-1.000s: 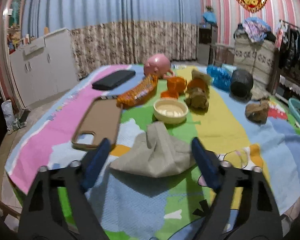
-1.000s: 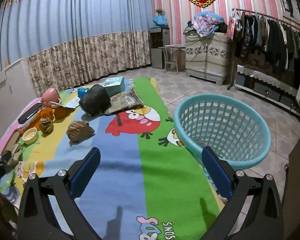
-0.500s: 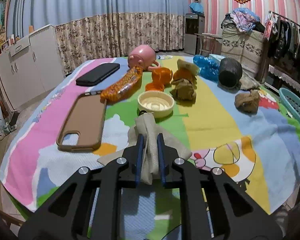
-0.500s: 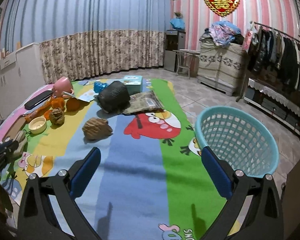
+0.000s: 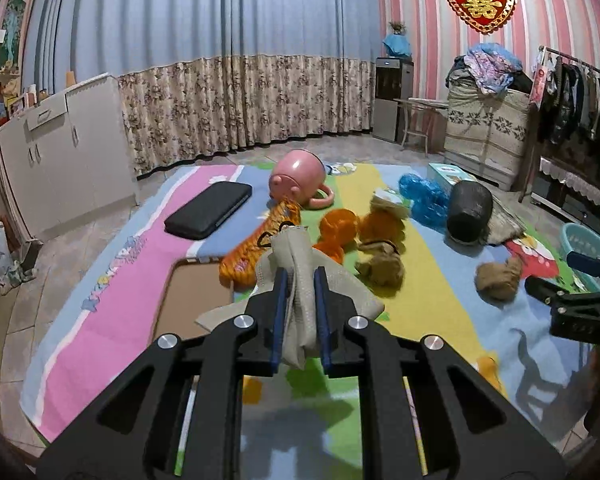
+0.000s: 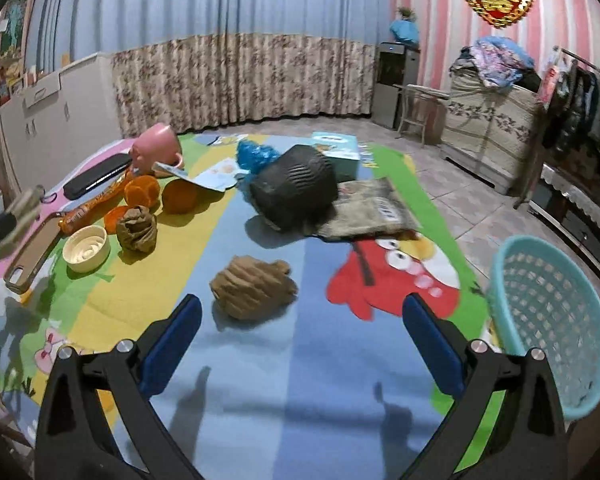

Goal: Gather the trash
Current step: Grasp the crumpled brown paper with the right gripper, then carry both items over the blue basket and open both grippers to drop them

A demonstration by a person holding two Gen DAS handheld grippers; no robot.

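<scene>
My left tool (image 5: 300,292) is clamped on a crumpled grey-beige cloth (image 5: 300,264), which hangs between its blue pads clear of the worktop (image 5: 440,280). My right tool (image 6: 302,344) stands with its fingers wide apart and nothing between them, over the blue stripe of the cartoon cover. Just ahead of it lies a brown crumpled wad (image 6: 254,286). Beyond that sit a dark ribbed ball-like object (image 6: 294,192) on a printed packet (image 6: 374,210), a blue plastic bag (image 6: 256,154) and a teal box (image 6: 338,152). To the left are a cream bowl (image 6: 86,248), a second brown wad (image 6: 137,229), orange peel pieces (image 6: 142,192), an orange snack wrapper (image 6: 96,204), a tan phone case (image 6: 32,256), a black phone (image 6: 98,176) and a pink mug (image 6: 156,150) on its side. The teal basket (image 6: 548,320) stands at the worktop's right edge. Curtains, white cabinets and a striped pink wall with a red heart ornament surround it.
</scene>
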